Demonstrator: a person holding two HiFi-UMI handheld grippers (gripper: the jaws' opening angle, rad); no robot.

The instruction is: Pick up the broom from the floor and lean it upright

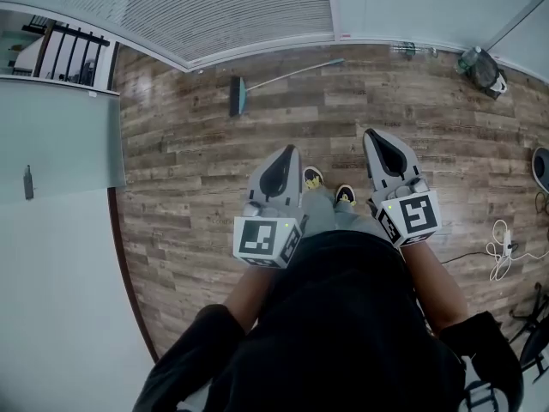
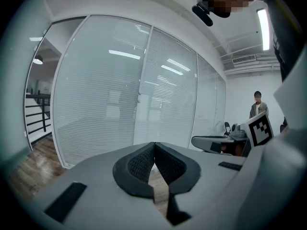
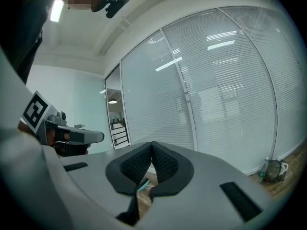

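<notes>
Head view shows the broom (image 1: 283, 77) lying flat on the floor (image 1: 197, 187), upper middle, well apart from us. Our left gripper (image 1: 287, 154) and right gripper (image 1: 375, 136) are pressed together, empty. We should step closer, then spread them.

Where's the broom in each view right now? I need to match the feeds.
Head view: the broom lies on the floor, upper centre, close to the glass wall with blinds.
Left gripper view: not in it.
Right gripper view: a teal sliver seen through the gap under the shut jaws, probably the broom.
Shared landmark: that glass wall with blinds.
</notes>
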